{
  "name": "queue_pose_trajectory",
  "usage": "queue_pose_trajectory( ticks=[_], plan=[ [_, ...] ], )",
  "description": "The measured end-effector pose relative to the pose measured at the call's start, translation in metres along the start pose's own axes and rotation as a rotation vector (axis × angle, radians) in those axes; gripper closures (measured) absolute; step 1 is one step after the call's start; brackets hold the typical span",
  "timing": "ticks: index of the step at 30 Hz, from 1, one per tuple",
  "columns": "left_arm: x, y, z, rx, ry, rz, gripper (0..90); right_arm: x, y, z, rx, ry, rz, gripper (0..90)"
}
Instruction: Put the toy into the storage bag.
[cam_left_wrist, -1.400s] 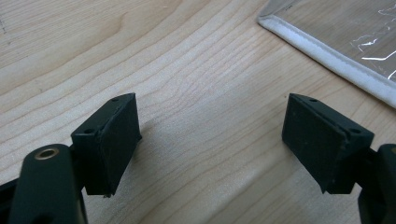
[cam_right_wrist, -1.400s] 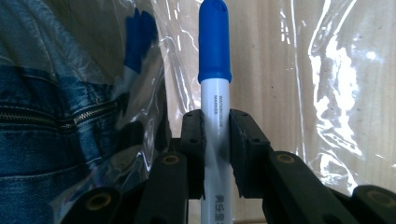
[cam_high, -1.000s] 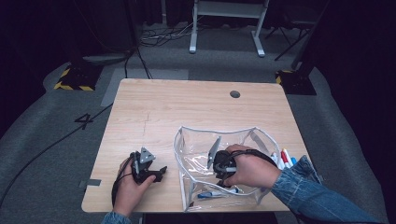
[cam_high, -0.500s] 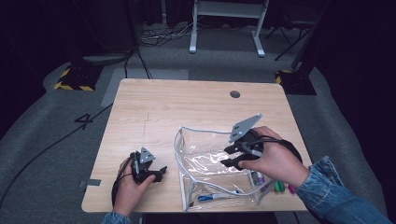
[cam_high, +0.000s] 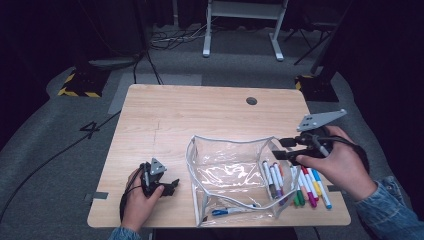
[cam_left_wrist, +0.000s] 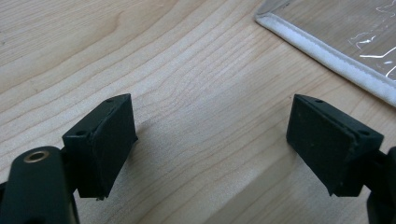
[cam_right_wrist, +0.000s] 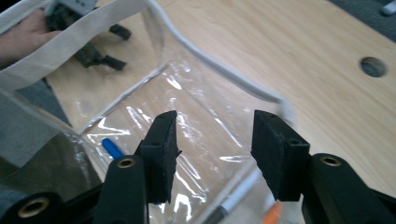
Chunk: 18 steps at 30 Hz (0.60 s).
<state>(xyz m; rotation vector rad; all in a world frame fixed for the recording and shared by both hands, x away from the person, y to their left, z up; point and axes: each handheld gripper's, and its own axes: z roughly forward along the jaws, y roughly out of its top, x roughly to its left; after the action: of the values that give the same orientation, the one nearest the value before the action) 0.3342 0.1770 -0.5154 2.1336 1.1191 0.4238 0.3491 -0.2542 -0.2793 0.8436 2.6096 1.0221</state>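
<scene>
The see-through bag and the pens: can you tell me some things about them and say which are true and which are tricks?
1. One blue pen lies inside the clear bag. True.
2. The right gripper is squeezing a pen. False: its jaws are open with nothing between them.
3. A bunch of coloured pens lies on the table beside the bag. True.
4. The left gripper holds the bag's edge. False: it rests open beside the bag.

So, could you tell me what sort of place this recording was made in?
Probably a lab or studio set up for recording: a lone wooden table stands on grey carpet, dark drapes surround it, cables trail across the floor, and black-and-yellow hazard tape marks a stand's base.
</scene>
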Motion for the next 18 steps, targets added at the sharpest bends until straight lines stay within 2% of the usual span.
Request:
queue_pose_trajectory(
  ticks=[1,4,5,6,8,9,10,11,12,13,15,16,18],
  plan=[
    [0.0,0.0,0.0,0.001,0.0,0.001,16.2,-0.011,-0.008,-0.008,-0.012,-0.021,0.035,52.1],
    [0.0,0.0,0.0,0.001,0.0,0.001,16.1,-0.026,-0.021,-0.019,-0.004,-0.066,0.083,53.8],
    [0.0,0.0,0.0,0.001,0.0,0.001,16.1,-0.026,-0.021,-0.019,-0.004,-0.066,0.083,53.8],
    [0.0,0.0,0.0,0.0,0.0,0.0,16.2,-0.036,-0.031,-0.024,0.005,-0.092,0.117,54.6],
    [0.0,0.0,0.0,0.001,0.0,0.001,16.2,-0.043,-0.04,-0.028,0.017,-0.122,0.138,55.0],
    [0.0,0.0,0.0,0.001,0.0,0.001,16.1,-0.043,-0.04,-0.028,0.017,-0.122,0.138,55.0],
    [0.0,0.0,0.0,0.001,0.0,0.002,16.1,-0.049,-0.046,-0.029,0.031,-0.136,0.152,55.5],
    [0.0,0.0,0.0,0.001,0.0,0.001,16.2,-0.057,-0.057,-0.029,0.059,-0.156,0.186,55.7],
    [0.0,0.0,0.0,0.001,0.0,0.001,16.1,-0.057,-0.057,-0.029,0.059,-0.156,0.186,55.7],
    [0.0,0.0,0.0,0.001,0.0,0.001,16.1,-0.064,-0.067,-0.028,0.086,-0.178,0.207,56.5],
    [0.0,0.0,0.0,0.001,0.0,0.002,16.1,-0.068,-0.072,-0.027,0.091,-0.187,0.217,56.4],
    [0.0,0.0,0.0,0.001,0.0,0.002,16.1,-0.075,-0.081,-0.025,0.106,-0.199,0.252,56.3],
    [0.0,0.0,0.0,0.001,0.001,0.002,16.1,-0.082,-0.09,-0.022,0.117,-0.212,0.27,56.2]
  ],
)
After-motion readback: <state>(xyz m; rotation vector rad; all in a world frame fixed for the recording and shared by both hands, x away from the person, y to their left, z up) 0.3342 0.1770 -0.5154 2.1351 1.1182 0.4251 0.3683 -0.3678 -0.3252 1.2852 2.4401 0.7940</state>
